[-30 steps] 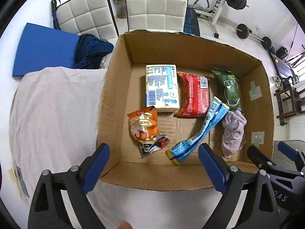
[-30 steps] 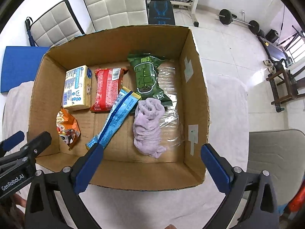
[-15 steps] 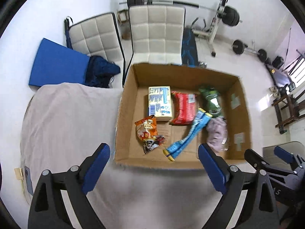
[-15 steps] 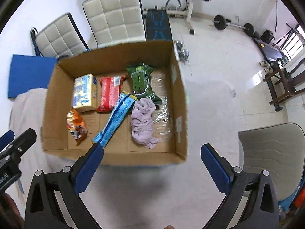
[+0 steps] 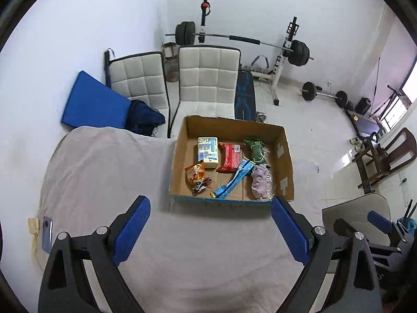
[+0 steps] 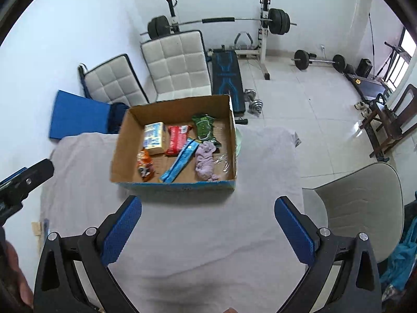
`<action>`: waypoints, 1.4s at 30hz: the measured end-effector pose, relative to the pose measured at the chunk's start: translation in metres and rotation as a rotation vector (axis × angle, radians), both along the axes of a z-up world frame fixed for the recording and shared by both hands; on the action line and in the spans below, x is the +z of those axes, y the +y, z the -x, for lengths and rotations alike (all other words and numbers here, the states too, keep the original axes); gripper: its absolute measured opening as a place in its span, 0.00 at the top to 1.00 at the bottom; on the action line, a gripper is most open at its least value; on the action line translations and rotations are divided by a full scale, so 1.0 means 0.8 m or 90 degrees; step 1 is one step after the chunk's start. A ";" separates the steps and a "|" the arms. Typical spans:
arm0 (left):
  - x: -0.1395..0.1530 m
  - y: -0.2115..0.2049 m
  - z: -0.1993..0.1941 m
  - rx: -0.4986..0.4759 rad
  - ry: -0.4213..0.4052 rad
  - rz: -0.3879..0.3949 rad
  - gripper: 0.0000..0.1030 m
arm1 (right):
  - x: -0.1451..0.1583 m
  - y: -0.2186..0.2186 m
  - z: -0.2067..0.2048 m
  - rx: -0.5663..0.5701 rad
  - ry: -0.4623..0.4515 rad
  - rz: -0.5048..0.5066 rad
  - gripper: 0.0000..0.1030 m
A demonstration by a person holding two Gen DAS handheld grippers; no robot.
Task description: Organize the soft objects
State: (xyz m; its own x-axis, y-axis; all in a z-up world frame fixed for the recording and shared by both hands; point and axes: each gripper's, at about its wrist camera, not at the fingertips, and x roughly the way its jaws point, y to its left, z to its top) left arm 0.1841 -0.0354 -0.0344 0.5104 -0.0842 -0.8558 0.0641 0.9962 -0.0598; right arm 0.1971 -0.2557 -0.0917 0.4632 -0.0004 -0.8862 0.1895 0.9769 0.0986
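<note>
An open cardboard box stands on the cloth-covered table. In it lie a pale yellow pack, a red pack, a green pack, an orange snack bag, a long blue pack and a crumpled lilac cloth. My left gripper and right gripper are both open and empty, held high and back from the box's near side.
The table has a light grey cloth. A phone lies at its left edge. Two white padded chairs, a blue mat, a weight bench and barbells stand beyond. A beige chair is on the right.
Both grippers have pulled up and back from the box, which now looks much smaller. The items in the box have not moved. Both grippers stay open.
</note>
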 end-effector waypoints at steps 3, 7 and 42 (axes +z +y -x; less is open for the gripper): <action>0.017 0.003 0.023 0.004 -0.008 -0.006 0.08 | 0.026 0.006 0.029 0.008 -0.016 0.001 0.00; 0.032 0.004 0.051 0.001 -0.019 -0.012 0.08 | 0.055 0.014 0.060 0.019 -0.026 0.004 0.00; 0.034 -0.015 0.060 0.005 -0.068 -0.036 0.00 | 0.086 0.009 0.039 -0.002 -0.079 0.070 0.00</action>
State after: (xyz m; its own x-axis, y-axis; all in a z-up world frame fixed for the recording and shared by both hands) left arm 0.1360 -0.0471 -0.0068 0.5997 -0.0332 -0.7996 0.0590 0.9983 0.0028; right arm 0.1657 -0.2488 -0.0228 0.5696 -0.0962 -0.8163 0.1851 0.9826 0.0133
